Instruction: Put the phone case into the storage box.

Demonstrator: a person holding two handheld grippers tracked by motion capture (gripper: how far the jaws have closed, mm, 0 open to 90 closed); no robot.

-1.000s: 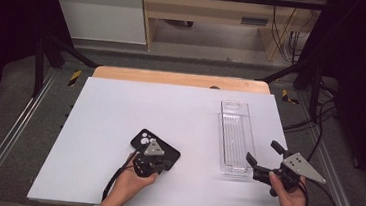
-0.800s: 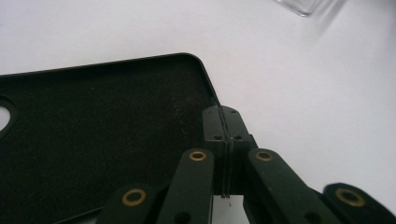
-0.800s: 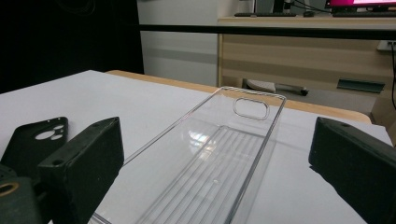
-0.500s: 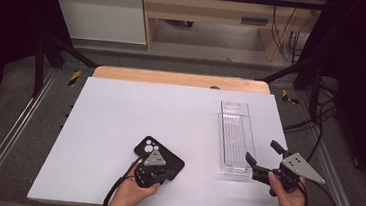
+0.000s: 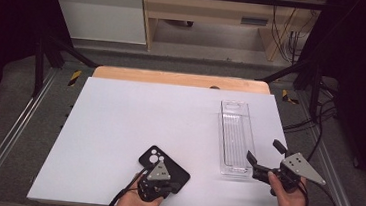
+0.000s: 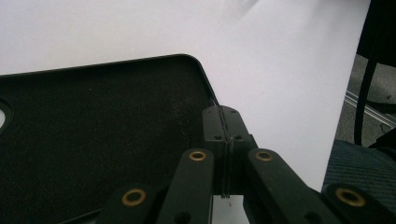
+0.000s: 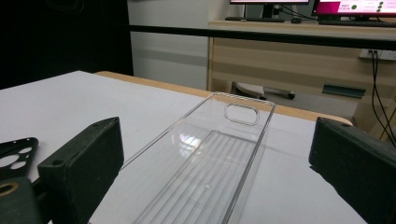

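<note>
The black, soft-looking phone case with round camera cut-outs (image 5: 164,166) lies flat near the front edge of the white surface (image 5: 134,119), and the left gripper (image 5: 156,179) has its jaws pressed together on the case's thin rim at a corner. It looks light and flexible, likely to bend or sag if lifted by one edge (a rim hold near the corner seems the stiffest place). The right gripper (image 5: 265,155) holds its jaws wide apart, gripping nothing, just before the near end of the clear, rigid plastic tray (image 5: 235,137), which looks slick and brittle.
</note>
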